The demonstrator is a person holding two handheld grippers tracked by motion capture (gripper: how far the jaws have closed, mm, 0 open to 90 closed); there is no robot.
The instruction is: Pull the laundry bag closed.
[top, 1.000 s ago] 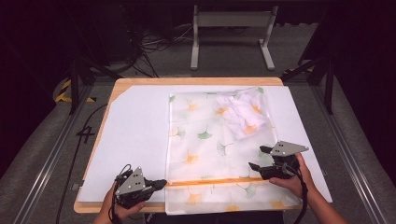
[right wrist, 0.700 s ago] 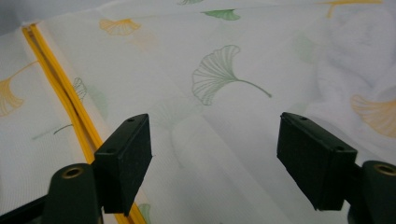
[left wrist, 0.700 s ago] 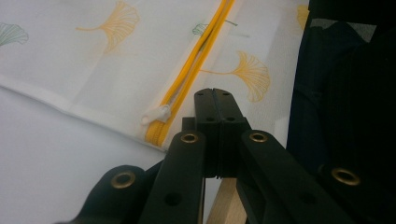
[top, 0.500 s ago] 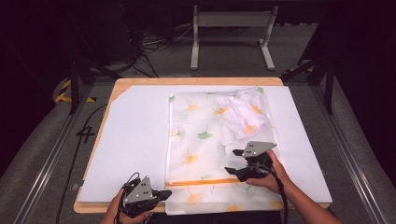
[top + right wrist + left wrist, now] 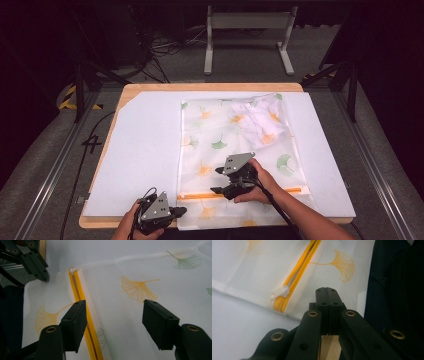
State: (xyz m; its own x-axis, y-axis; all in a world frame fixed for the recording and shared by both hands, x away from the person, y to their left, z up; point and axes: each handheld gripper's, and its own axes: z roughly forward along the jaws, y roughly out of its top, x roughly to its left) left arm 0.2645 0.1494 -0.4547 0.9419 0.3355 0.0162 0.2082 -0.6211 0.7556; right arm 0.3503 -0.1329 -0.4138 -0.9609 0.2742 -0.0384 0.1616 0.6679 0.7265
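Mesh laundry bag [image 5: 235,150], white and translucent with printed ginkgo leaves, lies flat on the white sheet-covered table [image 5: 145,150], right of centre, its near end reaching the table's near edge. The high view shows a crumpled white garment [image 5: 260,117] inside the bag's far right corner; the gripper views resolve the orange zipper [image 5: 299,272] running across the bag near its near end, with its white pull tab [image 5: 279,292] at the left end. The left gripper view shows bare wooden table edge [image 5: 329,346] below the jaws and dark floor to the right. Open white sheet lies left of the bag; right of it the strip is narrower. The left gripper [image 5: 175,212] sits at the bag's near left corner, jaws pressed together on the bag's fabric just near of the zipper. The right gripper [image 5: 113,322] hovers over the zipper's middle, jaws moderately wide and just now closing, one jaw above the zipper, nothing gripped between them.
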